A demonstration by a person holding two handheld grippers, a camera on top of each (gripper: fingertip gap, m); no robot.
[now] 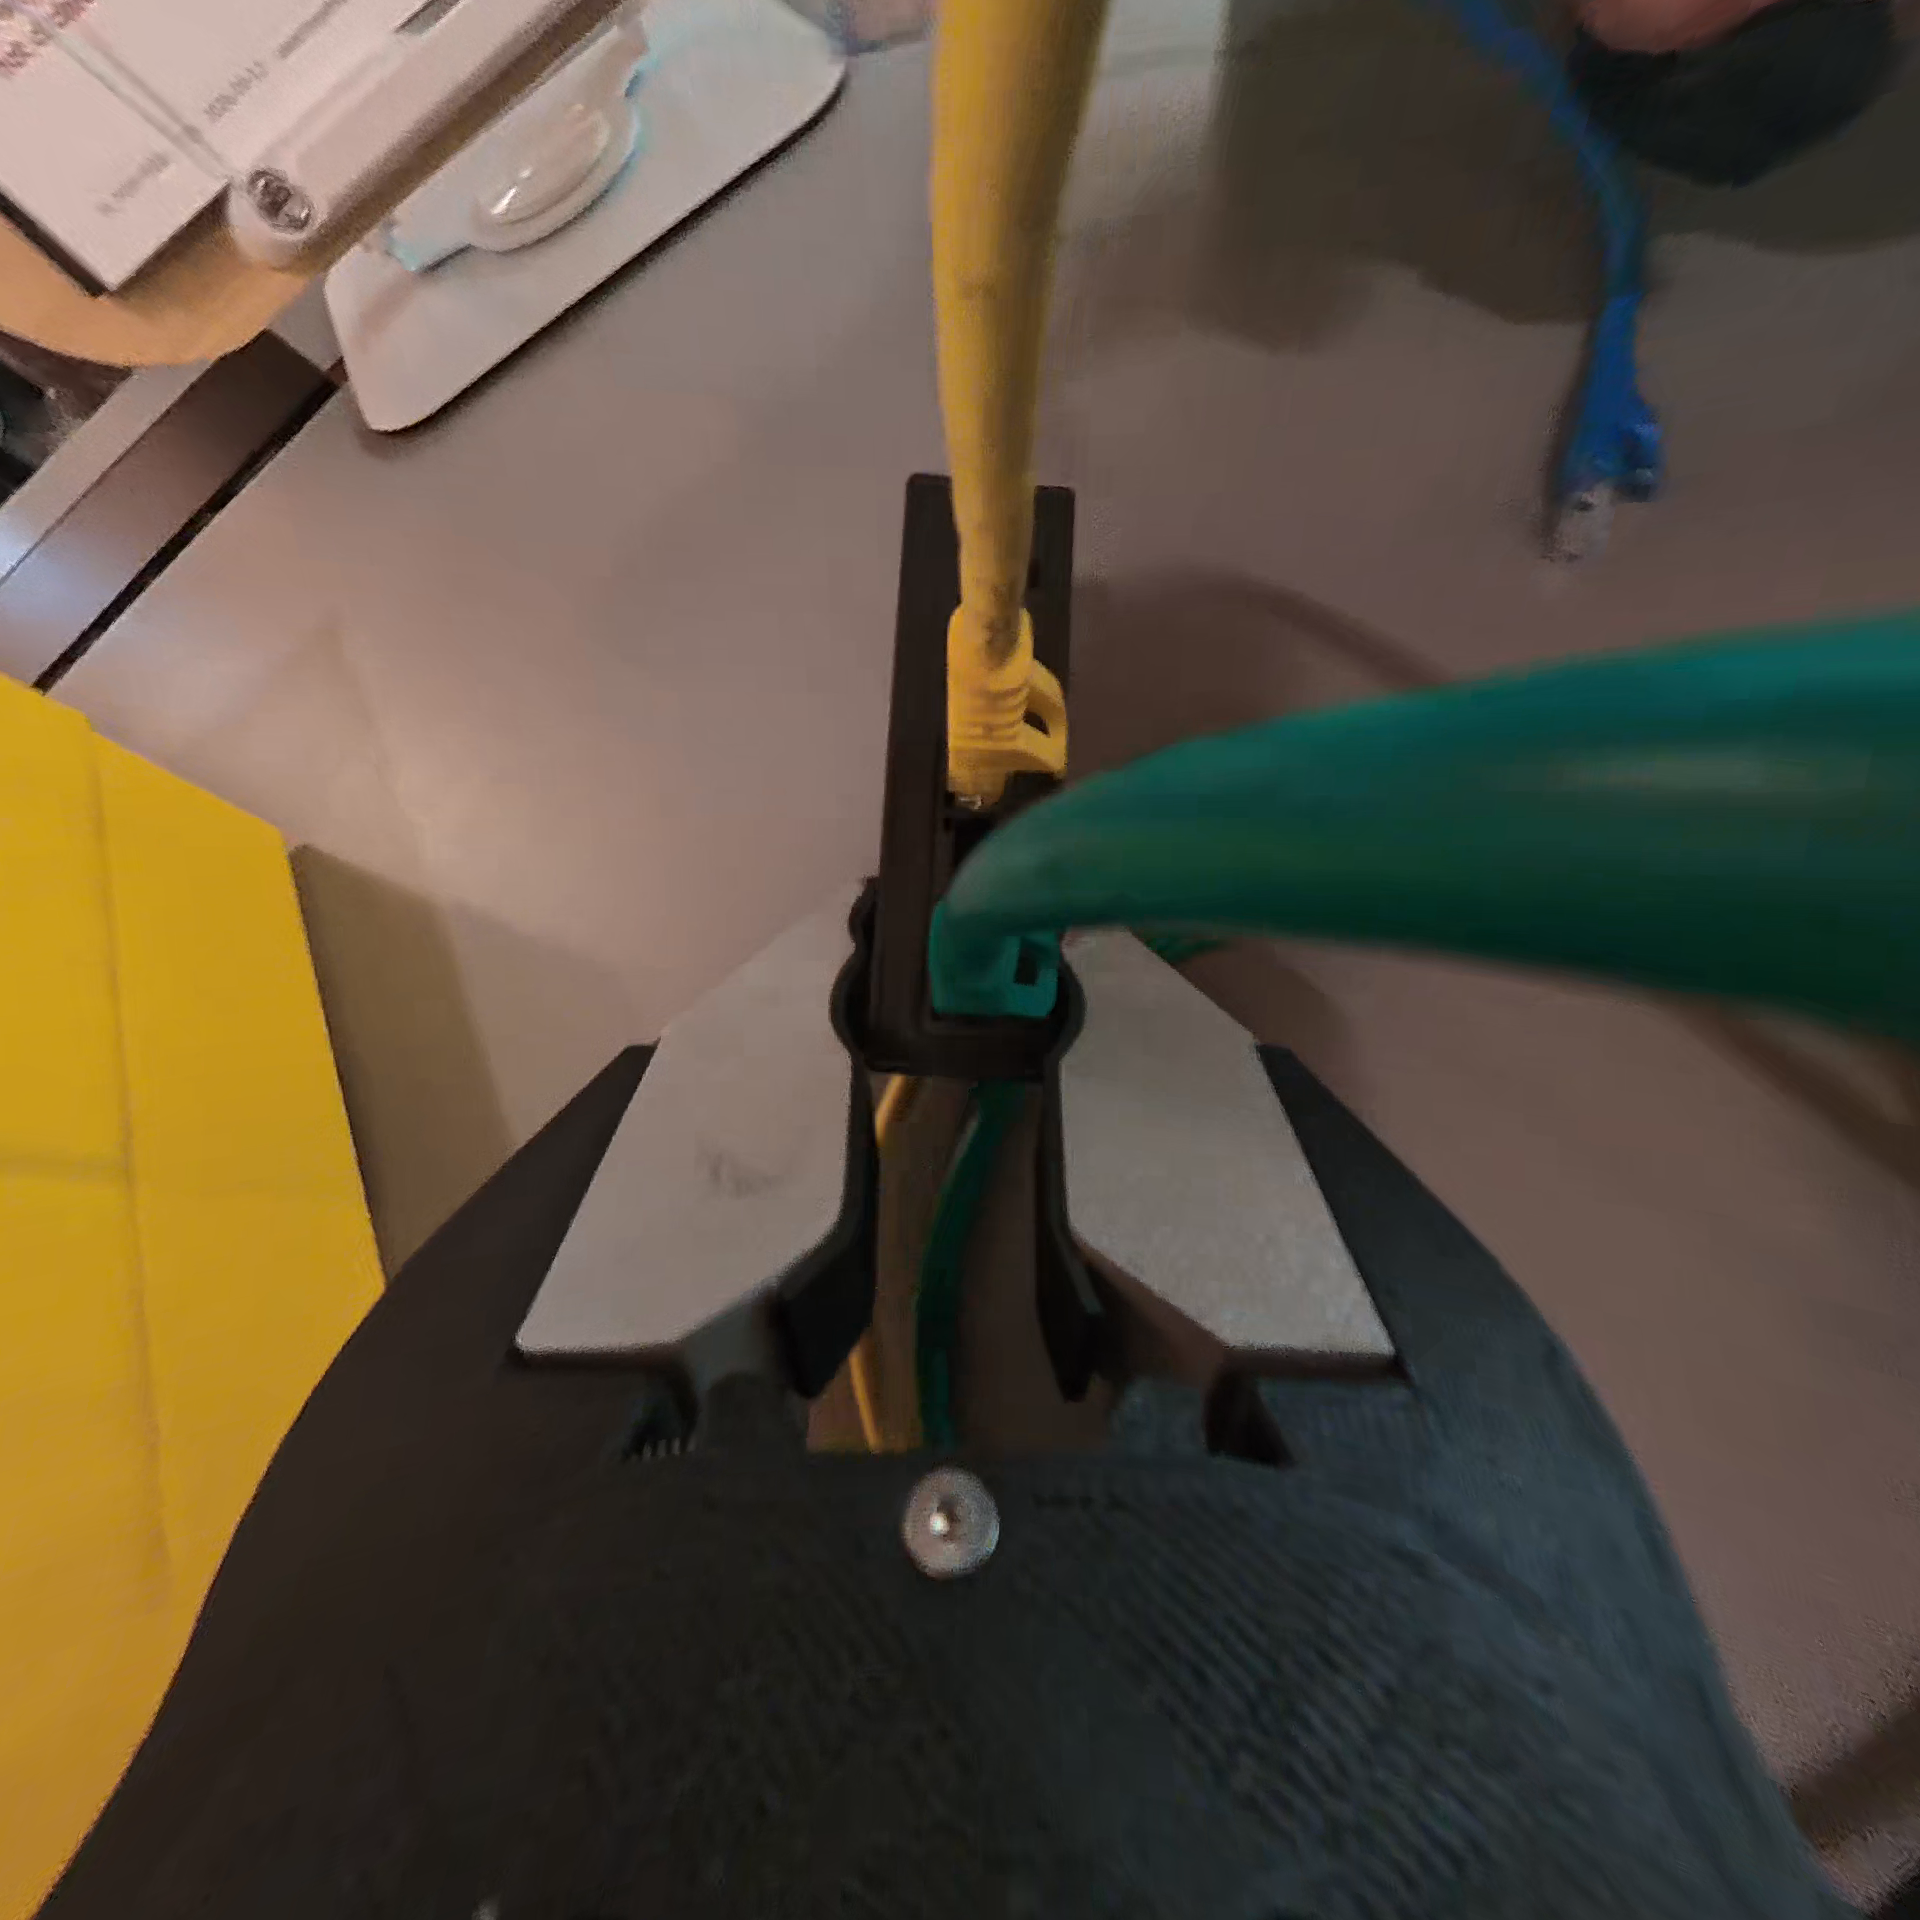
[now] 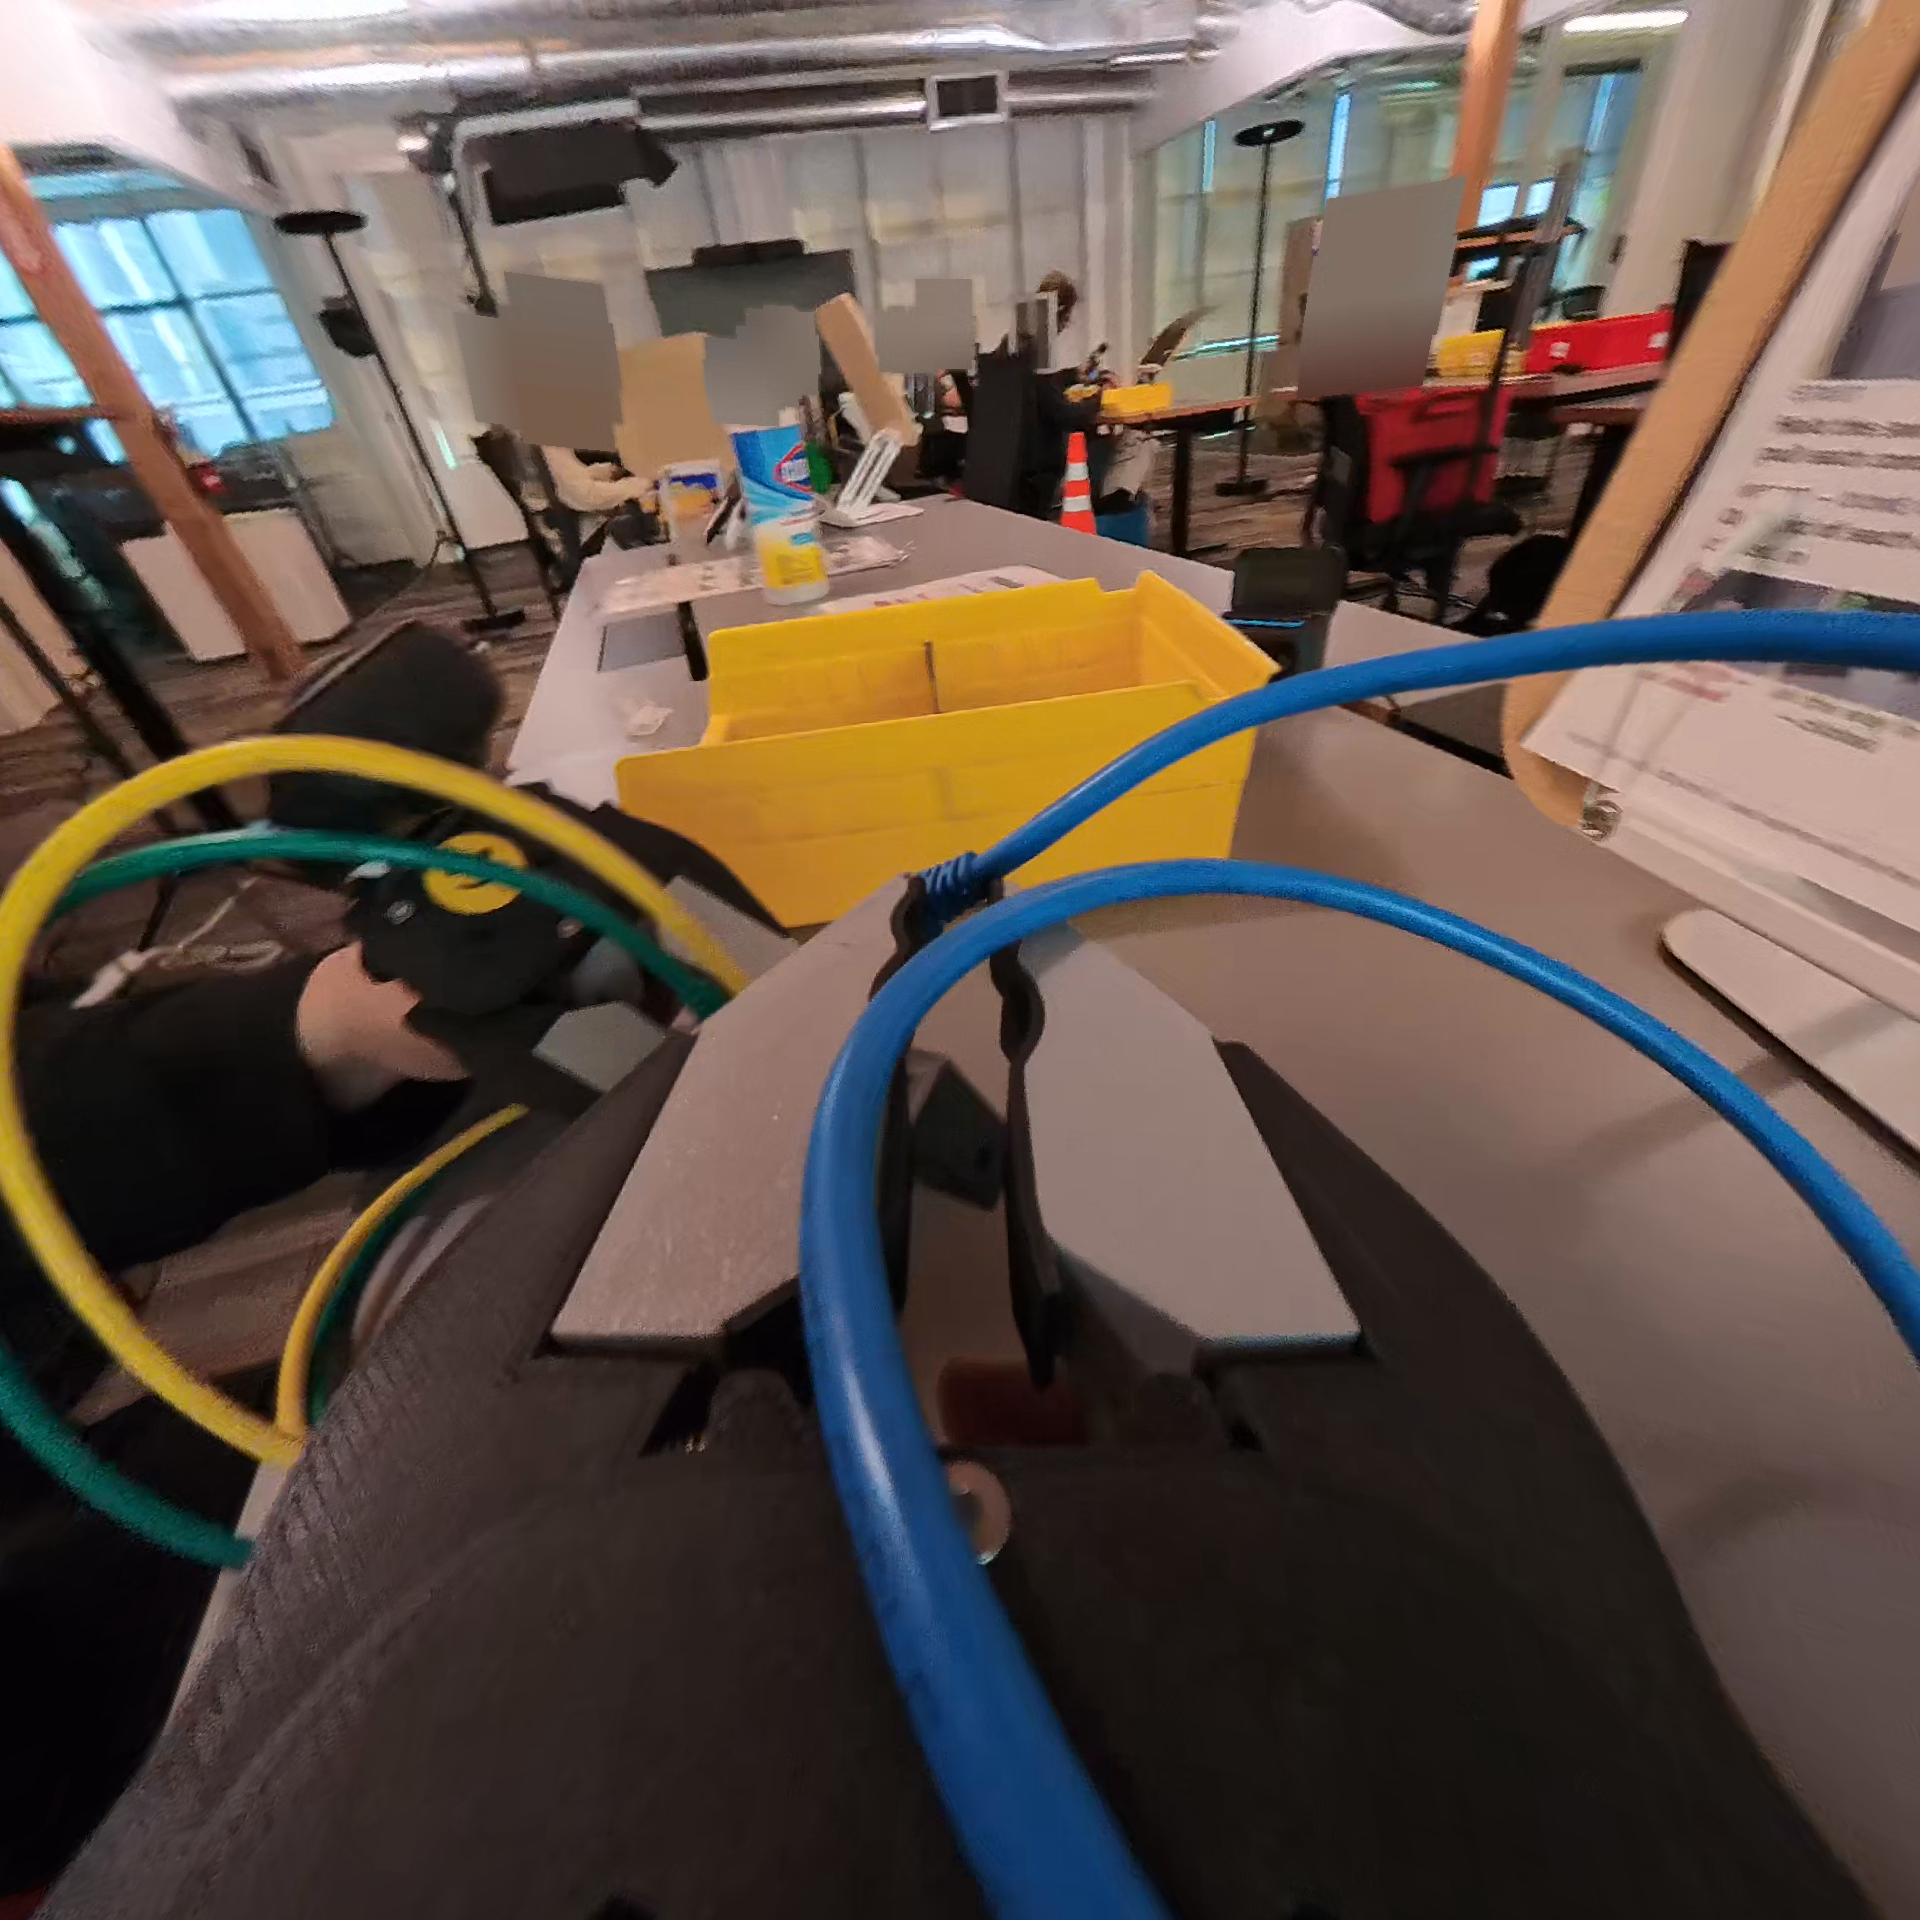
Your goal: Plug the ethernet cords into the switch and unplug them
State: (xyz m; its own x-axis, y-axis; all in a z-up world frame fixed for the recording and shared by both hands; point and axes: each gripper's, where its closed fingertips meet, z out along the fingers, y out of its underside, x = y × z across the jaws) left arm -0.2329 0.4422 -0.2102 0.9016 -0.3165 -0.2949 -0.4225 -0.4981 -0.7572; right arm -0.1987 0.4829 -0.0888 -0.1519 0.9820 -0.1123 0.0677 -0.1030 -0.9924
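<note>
In the left wrist view my left gripper (image 1: pixel 961 1023) is shut on the narrow black switch (image 1: pixel 914 748), which points away from me above the grey table (image 1: pixel 623 675). A yellow cord (image 1: pixel 1003 416) is plugged into a far port. A green cord (image 1: pixel 1455 831) is plugged into the port nearest my fingertips. The blue cord (image 1: pixel 1605 312) hangs at the upper right with its plug (image 1: pixel 1590 499) free. In the right wrist view my right gripper (image 2: pixel 951 904) is shut on the blue cord (image 2: pixel 862 1143) near its ribbed boot. The yellow cord (image 2: pixel 62 1039) and green cord (image 2: pixel 260 847) loop at the left.
A yellow bin (image 2: pixel 935 790) stands on the table ahead of the right gripper and shows at the left in the left wrist view (image 1: pixel 135 1143). A white stand base (image 1: pixel 582 208) and a board with a paper sheet (image 2: pixel 1766 582) stand at the far side. People sit farther back. Some 12 cm of space lies between my two pairs of fingers. Both grippers' tips are roughly 35 cm from the white stand base (image 1: pixel 582 208).
</note>
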